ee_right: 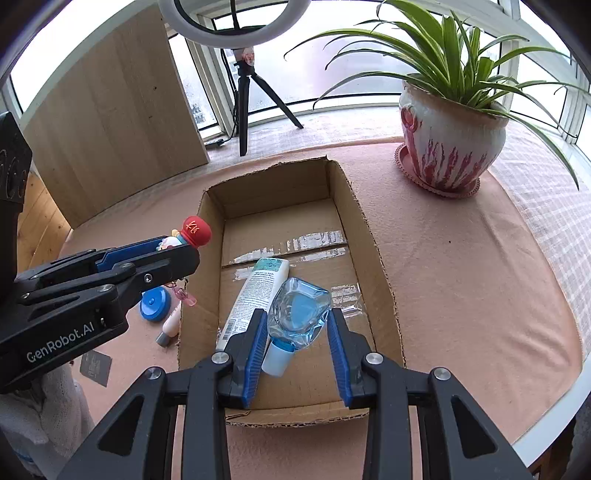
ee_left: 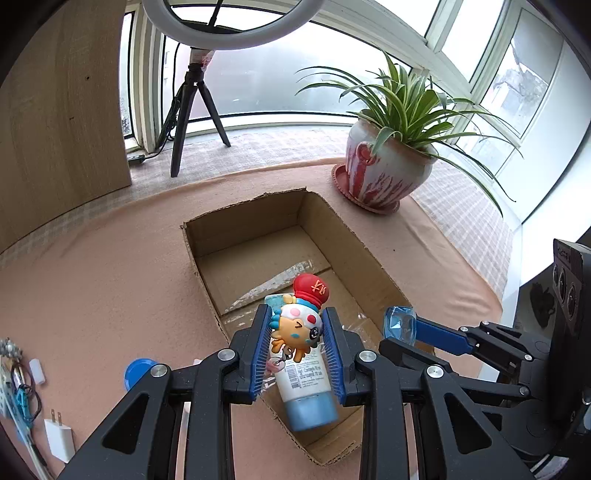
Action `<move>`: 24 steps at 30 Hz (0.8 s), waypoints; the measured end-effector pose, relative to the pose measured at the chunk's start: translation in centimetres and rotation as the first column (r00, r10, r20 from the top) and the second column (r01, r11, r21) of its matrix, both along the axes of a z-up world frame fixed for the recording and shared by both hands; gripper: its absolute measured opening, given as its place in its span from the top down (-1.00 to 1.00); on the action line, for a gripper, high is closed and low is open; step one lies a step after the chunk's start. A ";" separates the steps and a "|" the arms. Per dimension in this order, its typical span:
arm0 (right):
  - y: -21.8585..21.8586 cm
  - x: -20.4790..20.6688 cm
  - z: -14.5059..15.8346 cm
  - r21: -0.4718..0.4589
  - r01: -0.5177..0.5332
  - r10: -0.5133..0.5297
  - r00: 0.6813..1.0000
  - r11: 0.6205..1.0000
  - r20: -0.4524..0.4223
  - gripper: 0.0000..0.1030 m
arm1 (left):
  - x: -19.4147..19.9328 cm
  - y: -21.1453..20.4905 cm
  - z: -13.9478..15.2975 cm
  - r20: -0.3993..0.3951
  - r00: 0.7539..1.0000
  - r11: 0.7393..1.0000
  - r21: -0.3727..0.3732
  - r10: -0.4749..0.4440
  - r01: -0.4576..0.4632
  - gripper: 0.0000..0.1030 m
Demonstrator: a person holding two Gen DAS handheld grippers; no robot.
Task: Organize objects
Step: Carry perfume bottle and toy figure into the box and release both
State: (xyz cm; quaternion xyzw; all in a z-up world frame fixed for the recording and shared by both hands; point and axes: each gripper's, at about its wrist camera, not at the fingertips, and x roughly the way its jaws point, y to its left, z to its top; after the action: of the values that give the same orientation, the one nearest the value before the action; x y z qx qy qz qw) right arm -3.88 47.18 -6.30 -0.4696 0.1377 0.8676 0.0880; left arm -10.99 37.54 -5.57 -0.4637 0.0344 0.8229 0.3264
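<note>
1. The left hand-held gripper (ee_left: 296, 334) sits low in the centre of the left wrist view, its blue pads pressed on a cartoon toy (ee_left: 298, 325) with a red cap; a small pink charm dangles under it.
2. In the right wrist view that same gripper (ee_right: 176, 248) enters from the left edge, holding the toy (ee_right: 192, 233) above the left wall of the box (ee_right: 373, 236).
3. The right hand-held gripper (ee_right: 298, 334), bottom centre of its view, has its jaws narrowed around a clear blue bottle (ee_right: 297, 312) with a pale cap pointing down; the left pad touches it, while the right pad's contact I cannot tell.
4. A white tube (ee_right: 255, 295) (blue-capped, printed label) lies on the box floor, slanting from centre toward lower left, just left of the bottle.
5. The box, open-topped cardboard, stands mid-frame on the pink-covered table (ee_right: 461, 280).
6. Left of the box on the table lie a blue lid (ee_right: 154, 303) and a small pink tube (ee_right: 170, 326).
7. A potted plant (ee_right: 450, 122) stands in the upper right; a ring light (ee_right: 236, 26) on a tripod is at the top centre.
</note>
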 end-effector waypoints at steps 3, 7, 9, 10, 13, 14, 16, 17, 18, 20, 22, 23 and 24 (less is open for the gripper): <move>0.2 -0.1 -0.2 -0.001 0.006 -0.006 1.000 1.000 0.003 0.41 | -0.1 0.8 -0.2 0.002 1.000 1.000 -0.003 -0.009 0.009 0.41; 0.6 0.0 -0.3 -0.002 0.022 -0.022 1.000 1.000 0.005 0.40 | -0.2 1.1 -0.5 0.009 1.000 1.000 -0.007 -0.010 0.010 0.41; 0.7 0.1 -0.2 -0.009 0.024 -0.024 1.000 1.000 0.000 0.37 | -0.3 1.0 -0.5 0.011 1.000 1.000 -0.005 -0.003 0.003 0.40; 0.6 0.1 -0.2 -0.009 0.020 -0.020 1.000 1.000 0.002 0.19 | -0.4 0.9 -0.5 0.015 1.000 1.000 -0.005 -0.002 0.002 0.25; 0.4 0.3 0.0 0.002 0.022 -0.022 1.000 1.000 -0.010 0.00 | -0.2 0.4 -0.2 -0.005 1.000 1.000 -0.006 0.007 -0.007 0.08; 0.3 0.2 0.1 -0.001 0.019 -0.019 1.000 1.000 -0.012 0.00 | -0.1 0.2 -0.1 -0.009 1.000 1.000 -0.009 0.008 -0.008 0.08; 0.1 0.1 0.2 -0.009 0.014 -0.014 1.000 1.000 -0.015 0.00 | 0.0 -0.3 0.0 -0.018 1.000 1.000 -0.014 0.018 -0.018 0.08; 0.0 0.1 0.2 -0.012 0.010 -0.010 1.000 1.000 -0.017 0.00 | 0.1 -0.5 0.2 -0.024 0.999 1.000 -0.017 0.024 -0.024 0.08; -0.2 0.0 0.2 -0.015 0.008 -0.008 1.000 1.000 -0.018 0.00 | 0.2 -0.8 0.3 -0.027 0.999 0.999 -0.017 0.027 -0.027 0.08; -0.6 -0.1 0.4 -0.018 0.000 0.000 1.000 1.000 -0.020 0.00 | 0.3 -1.4 0.4 -0.031 0.999 0.999 -0.018 0.037 -0.038 0.08; -1.1 -0.2 0.5 -0.013 -0.013 0.012 1.000 1.000 -0.024 0.00 | 0.3 -2.1 0.5 -0.035 0.998 0.998 -0.021 0.052 -0.052 0.08; -1.4 -0.3 0.7 -0.008 -0.018 0.018 0.999 1.000 -0.028 0.00 | 0.3 -2.6 0.5 -0.034 0.998 0.998 -0.022 0.059 -0.060 0.08; -1.7 -0.4 0.7 -0.005 -0.022 0.022 0.999 1.000 -0.030 0.00 | 0.3 -3.1 0.5 -0.031 0.997 0.997 -0.024 0.067 -0.068 0.08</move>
State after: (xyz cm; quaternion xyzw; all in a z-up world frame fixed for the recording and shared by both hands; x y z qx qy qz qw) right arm -4.29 45.50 -5.56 -0.4582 0.1365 0.8751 0.0752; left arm -10.67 34.49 -5.12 -0.4560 0.0339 0.8400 0.2920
